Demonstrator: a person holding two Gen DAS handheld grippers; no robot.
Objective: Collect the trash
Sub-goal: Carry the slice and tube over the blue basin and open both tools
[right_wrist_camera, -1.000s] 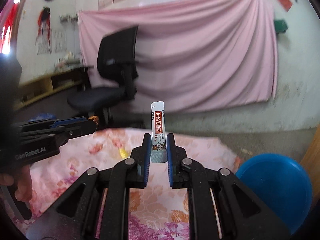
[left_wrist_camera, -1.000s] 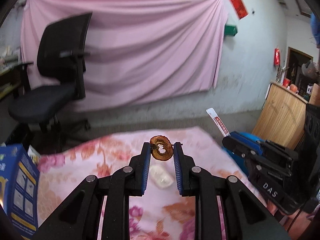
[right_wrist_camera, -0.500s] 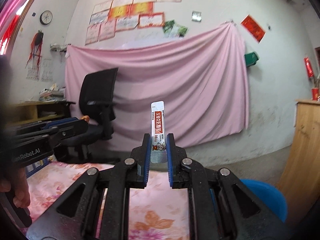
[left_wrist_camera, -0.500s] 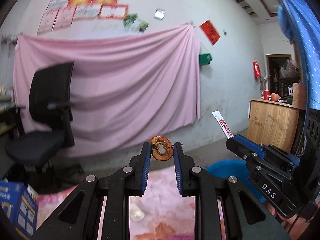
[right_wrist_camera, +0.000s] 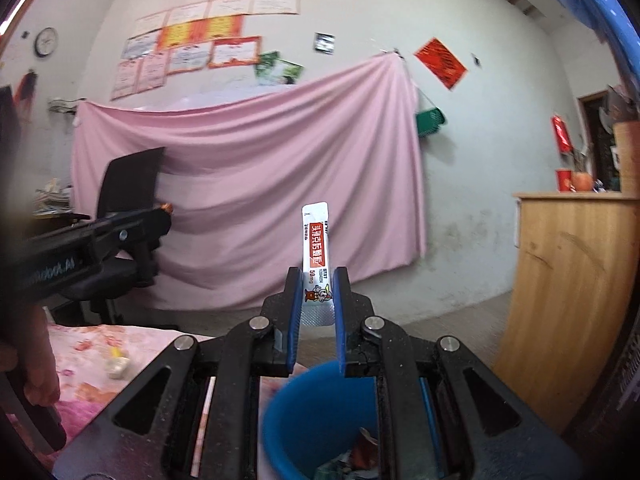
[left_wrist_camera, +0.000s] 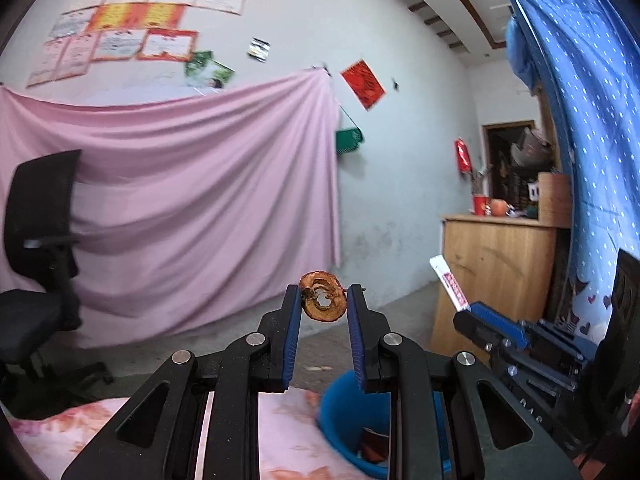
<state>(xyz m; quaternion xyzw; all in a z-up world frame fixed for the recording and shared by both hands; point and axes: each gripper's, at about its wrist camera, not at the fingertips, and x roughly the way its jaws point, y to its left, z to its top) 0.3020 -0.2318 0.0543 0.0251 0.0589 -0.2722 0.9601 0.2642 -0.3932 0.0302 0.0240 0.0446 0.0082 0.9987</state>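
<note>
Left wrist view: my left gripper (left_wrist_camera: 323, 306) is closed on a dried fruit slice (left_wrist_camera: 323, 302), a brown ring pinched edge-on between the blue fingers (left_wrist_camera: 291, 336) at their tips. Below and slightly right sits the blue bin (left_wrist_camera: 340, 412), its rim peeking out between and under the fingers, just off the right edge of the floral-covered surface (left_wrist_camera: 80, 432). On the right I see my right gripper (left_wrist_camera: 464, 308) from the side, carrying its sachet (left_wrist_camera: 448, 282). To drop cleanly, I judge the tips should tilt down over the bin's mouth before I let go; the slice is light and could catch on a finger pad. My own gripper body covers most of the bin, so I cannot tell how squarely the slice sits above the opening.

Right wrist view: the right gripper (right_wrist_camera: 316, 280) is clamped on the lower end of the white and red sachet (right_wrist_camera: 316, 248), which stands upright past the fingertips. The bin (right_wrist_camera: 304, 408) lies directly beneath, with some scraps visible inside. This side looks closer to being lined up; I would open wide, since a flat packet may stick to one pad. A small pale scrap (right_wrist_camera: 116, 364) lies on the surface at the left, too blurred to identify. The left gripper (right_wrist_camera: 160, 216) shows at far left, its load only an orange speck.
</note>
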